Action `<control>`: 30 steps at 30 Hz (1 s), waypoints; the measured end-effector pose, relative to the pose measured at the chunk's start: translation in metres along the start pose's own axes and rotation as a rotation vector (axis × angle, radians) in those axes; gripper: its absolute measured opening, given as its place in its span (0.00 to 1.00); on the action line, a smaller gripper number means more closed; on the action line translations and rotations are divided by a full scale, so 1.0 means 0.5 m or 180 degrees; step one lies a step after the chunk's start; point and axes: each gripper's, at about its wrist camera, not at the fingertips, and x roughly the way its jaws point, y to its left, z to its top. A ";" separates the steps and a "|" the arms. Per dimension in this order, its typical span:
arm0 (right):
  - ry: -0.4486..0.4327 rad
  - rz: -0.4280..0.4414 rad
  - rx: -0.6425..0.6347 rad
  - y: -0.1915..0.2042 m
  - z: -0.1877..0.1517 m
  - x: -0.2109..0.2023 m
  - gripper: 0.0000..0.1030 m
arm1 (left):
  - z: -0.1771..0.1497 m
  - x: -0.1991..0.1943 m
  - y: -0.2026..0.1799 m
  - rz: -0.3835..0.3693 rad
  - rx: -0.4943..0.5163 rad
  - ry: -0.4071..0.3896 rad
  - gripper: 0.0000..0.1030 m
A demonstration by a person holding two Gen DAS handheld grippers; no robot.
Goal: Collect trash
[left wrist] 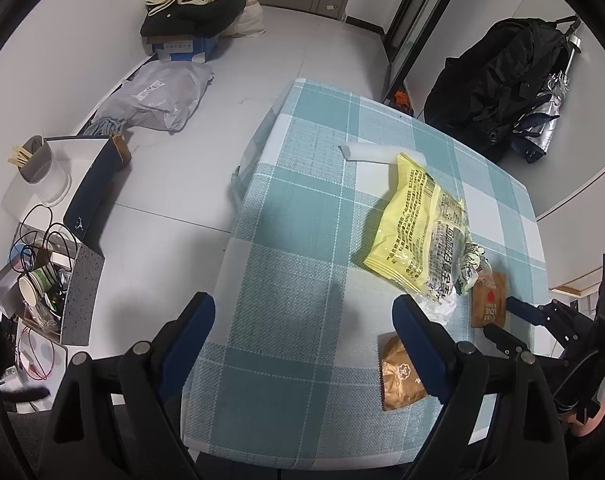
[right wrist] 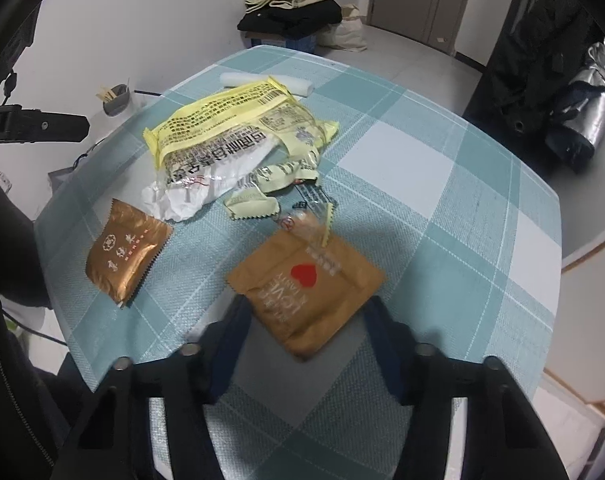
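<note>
Trash lies on a table with a teal checked cloth (left wrist: 294, 240). A big torn yellow bag (left wrist: 414, 220) (right wrist: 238, 128) lies in the middle, with a white foam roll (left wrist: 368, 153) (right wrist: 258, 80) behind it. A brown heart-print packet (right wrist: 306, 284) (left wrist: 488, 300) lies between the open fingers of my right gripper (right wrist: 306, 320). A bronze packet (right wrist: 122, 252) (left wrist: 400, 376) lies at the near edge. My left gripper (left wrist: 302, 316) is open and empty above the cloth, its right finger (left wrist: 418, 344) over the bronze packet.
A box full of paper cups and trash (left wrist: 42, 292) stands on the floor to the left of the table. A grey cup with sticks (left wrist: 38, 164), a plastic bag (left wrist: 158, 96) and clothes on a blue box (left wrist: 190, 12) lie further back. A black bag (left wrist: 498, 80) sits beyond the table.
</note>
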 end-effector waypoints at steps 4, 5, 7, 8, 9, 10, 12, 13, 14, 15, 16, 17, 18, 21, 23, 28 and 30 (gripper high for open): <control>-0.0036 0.0019 -0.0005 0.010 0.005 -0.002 0.23 | -0.003 0.002 -0.003 -0.0019 0.0016 0.0020 0.86; -0.0038 0.0012 0.0000 0.010 0.005 -0.003 0.18 | -0.003 0.003 -0.003 -0.0014 0.0029 0.0025 0.86; -0.0052 0.0042 0.0071 0.006 0.004 -0.003 0.17 | -0.006 0.005 -0.006 -0.0005 0.0051 0.0039 0.86; -0.0053 0.0074 0.0114 0.004 0.004 -0.003 0.16 | -0.005 0.004 -0.005 -0.0006 0.0046 0.0041 0.86; -0.0054 0.0181 0.0186 -0.001 0.005 -0.005 0.12 | -0.005 0.004 -0.004 -0.0016 0.0035 0.0041 0.86; -0.0065 0.0298 0.0266 -0.005 0.006 -0.008 0.03 | -0.005 0.003 -0.003 -0.0027 0.0024 0.0044 0.86; -0.0137 0.0362 0.0346 -0.011 0.012 -0.017 0.05 | -0.003 0.002 -0.001 -0.0034 0.0001 0.0040 0.86; -0.0193 0.0387 0.0394 -0.012 0.015 -0.023 0.08 | -0.004 0.001 -0.001 -0.0039 -0.0005 0.0040 0.86; -0.0248 0.0408 0.0445 -0.014 0.018 -0.030 0.08 | -0.003 0.001 -0.001 -0.0050 -0.0007 0.0044 0.86; -0.0276 0.0440 0.0480 -0.015 0.021 -0.033 0.08 | -0.003 0.002 -0.001 -0.0051 -0.0004 0.0047 0.86; -0.0266 0.0433 0.0495 -0.016 0.026 -0.033 0.08 | -0.004 0.003 -0.001 -0.0050 0.0004 0.0053 0.86; -0.0253 0.0407 0.0501 -0.015 0.031 -0.033 0.10 | -0.004 0.004 0.000 -0.0052 0.0014 0.0063 0.86; -0.0243 0.0387 0.0513 -0.015 0.034 -0.031 0.12 | -0.004 0.006 -0.001 -0.0056 0.0026 0.0075 0.86; -0.0223 0.0361 0.0569 -0.019 0.048 -0.021 0.38 | -0.004 0.008 0.000 -0.0055 0.0043 0.0091 0.86; -0.0257 0.0386 0.0586 -0.021 0.059 -0.021 0.39 | -0.004 0.007 0.001 -0.0062 0.0037 0.0083 0.86; -0.0303 0.0426 0.0581 -0.016 0.090 -0.011 0.42 | -0.001 0.004 0.003 -0.0073 0.0021 0.0035 0.86; -0.0328 0.0448 0.0590 -0.010 0.102 -0.008 0.42 | -0.002 0.008 0.002 -0.0086 0.0032 0.0057 0.86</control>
